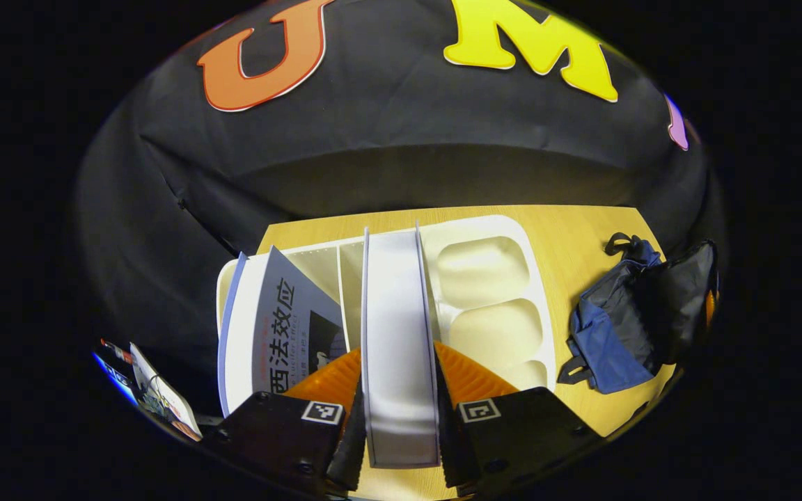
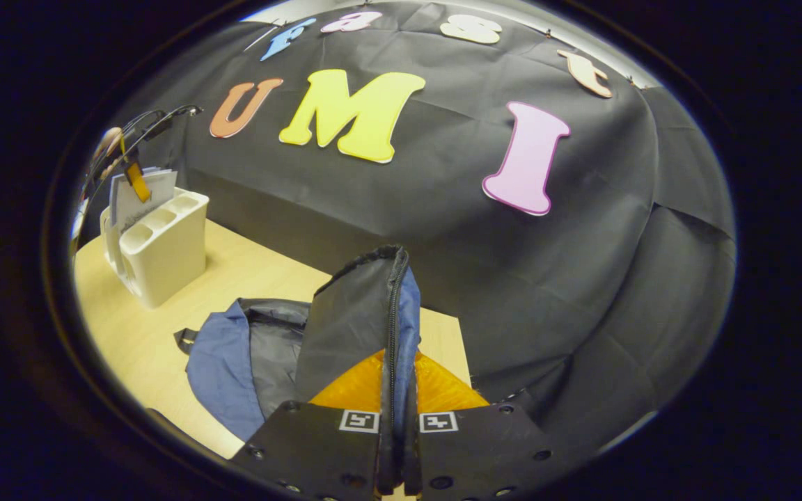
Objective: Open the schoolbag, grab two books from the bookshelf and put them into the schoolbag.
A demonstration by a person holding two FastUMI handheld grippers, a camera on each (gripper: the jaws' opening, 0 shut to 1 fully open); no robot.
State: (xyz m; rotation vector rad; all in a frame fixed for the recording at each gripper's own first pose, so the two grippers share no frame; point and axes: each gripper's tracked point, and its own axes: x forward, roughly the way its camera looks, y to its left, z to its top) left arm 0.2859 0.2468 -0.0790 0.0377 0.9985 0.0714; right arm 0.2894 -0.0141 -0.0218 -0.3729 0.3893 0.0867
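In the left gripper view my left gripper (image 1: 399, 424) is shut on a white book (image 1: 398, 327) that stands upright in the white bookshelf (image 1: 512, 236). A second book (image 1: 272, 327) with a grey and white cover leans in the shelf to its left. The blue and black schoolbag (image 1: 624, 320) lies on the table to the right. In the right gripper view my right gripper (image 2: 396, 445) is shut on the schoolbag's flap (image 2: 366, 313), at its zipper edge, and holds it raised above the bag's body (image 2: 234, 362). The bookshelf (image 2: 164, 243) stands at the far left with books in it.
A light wooden table (image 2: 164, 320) carries the shelf and the bag. Its front compartments (image 1: 484, 271) hold nothing. The other gripper and the hand holding it (image 2: 119, 149) show above the shelf in the right gripper view. The black cloth wall closes off the back.
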